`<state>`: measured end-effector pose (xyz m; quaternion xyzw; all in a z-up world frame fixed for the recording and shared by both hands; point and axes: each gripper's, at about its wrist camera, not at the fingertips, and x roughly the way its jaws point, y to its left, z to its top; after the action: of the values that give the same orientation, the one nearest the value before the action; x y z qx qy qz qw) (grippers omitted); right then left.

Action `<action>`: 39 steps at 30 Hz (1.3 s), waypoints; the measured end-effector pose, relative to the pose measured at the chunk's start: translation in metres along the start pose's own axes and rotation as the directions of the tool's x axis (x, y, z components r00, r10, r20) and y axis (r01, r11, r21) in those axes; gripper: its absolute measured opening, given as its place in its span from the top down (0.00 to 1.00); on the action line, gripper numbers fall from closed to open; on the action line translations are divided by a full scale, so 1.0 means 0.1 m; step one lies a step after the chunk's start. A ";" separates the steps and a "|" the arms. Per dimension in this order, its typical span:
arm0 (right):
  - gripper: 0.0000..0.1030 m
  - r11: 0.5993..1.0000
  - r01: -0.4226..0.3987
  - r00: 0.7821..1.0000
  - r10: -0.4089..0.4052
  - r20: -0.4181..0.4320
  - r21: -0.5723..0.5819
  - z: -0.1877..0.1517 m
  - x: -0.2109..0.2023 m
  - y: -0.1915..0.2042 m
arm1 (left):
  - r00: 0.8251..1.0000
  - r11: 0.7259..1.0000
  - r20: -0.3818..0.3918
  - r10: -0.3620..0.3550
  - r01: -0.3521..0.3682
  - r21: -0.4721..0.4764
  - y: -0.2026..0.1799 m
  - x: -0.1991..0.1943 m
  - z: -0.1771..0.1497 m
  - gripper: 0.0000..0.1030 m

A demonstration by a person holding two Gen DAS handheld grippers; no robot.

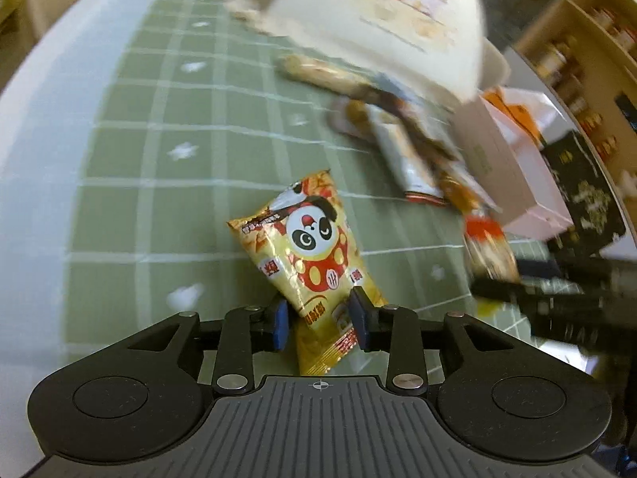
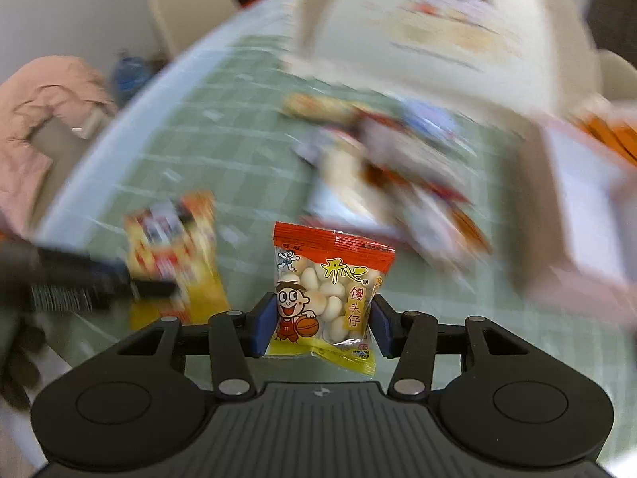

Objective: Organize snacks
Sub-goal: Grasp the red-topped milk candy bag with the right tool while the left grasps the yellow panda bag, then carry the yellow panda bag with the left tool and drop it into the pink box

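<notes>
My left gripper (image 1: 320, 318) is shut on a yellow panda snack packet (image 1: 308, 247), held tilted above the green checked tablecloth (image 1: 159, 159). My right gripper (image 2: 320, 324) is shut on a red-and-yellow packet of small round biscuits (image 2: 328, 290) with a cartoon boy on it. The panda packet (image 2: 175, 247) and the left gripper's arm show blurred at the left of the right wrist view. The right gripper (image 1: 557, 290) shows blurred at the right of the left wrist view with its packet (image 1: 487, 251). A pile of snack packets (image 1: 398, 135) lies beyond, also in the right wrist view (image 2: 390, 167).
A big cream container (image 1: 382, 16) stands behind the pile, also blurred in the right wrist view (image 2: 438, 40). A pink box (image 1: 505, 167) and a black box (image 1: 585, 191) lie at right. Shelves (image 1: 577, 47) stand far right. A pink coat (image 2: 40, 119) hangs on a chair at left.
</notes>
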<state>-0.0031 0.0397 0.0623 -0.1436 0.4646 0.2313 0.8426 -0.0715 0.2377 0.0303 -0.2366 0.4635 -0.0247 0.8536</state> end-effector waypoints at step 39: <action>0.16 0.952 0.141 0.986 -0.159 0.047 0.271 -0.89 0.03 -0.81 | 0.982 0.986 0.103 0.161 -0.156 -0.057 -0.81 0.87 0.80 0.54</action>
<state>-0.0232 -0.0697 0.0149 -0.0557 0.4504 0.1067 0.8847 0.0568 0.1739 0.0334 -0.2205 0.4350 0.0674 0.8704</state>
